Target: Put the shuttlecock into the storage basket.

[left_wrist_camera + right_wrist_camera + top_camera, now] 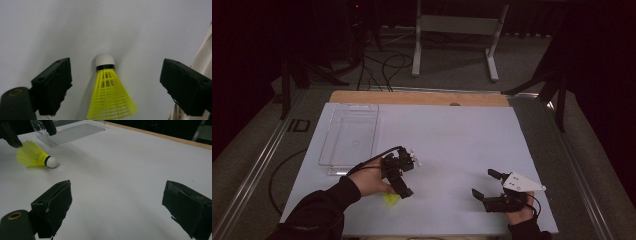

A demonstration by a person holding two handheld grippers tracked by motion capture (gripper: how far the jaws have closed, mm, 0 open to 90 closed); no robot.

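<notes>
While it lies on its side on the white table, the yellow plastic-mesh shuttlecock with a white cork tip and a black band sits near the front edge, at about 7 o'clock from the table's middle. In the left claw view its tip points to 12 o'clock and its skirt flares toward 6 o'clock, squarely between the two black jaws. The left claw stands over it with its jaws wide apart, one at 9 o'clock and one at 3 o'clock of the shuttlecock, neither pad touching it. In the high view the person's left hand holds that claw just above the yellow skirt. The right claw rests well apart at 4 o'clock from the table's middle, its jaws spread wide over bare table with nothing between them; the right hand grips it at the front edge. A clear plastic rectangular tray lies at 10 o'clock, near the far left corner.
</notes>
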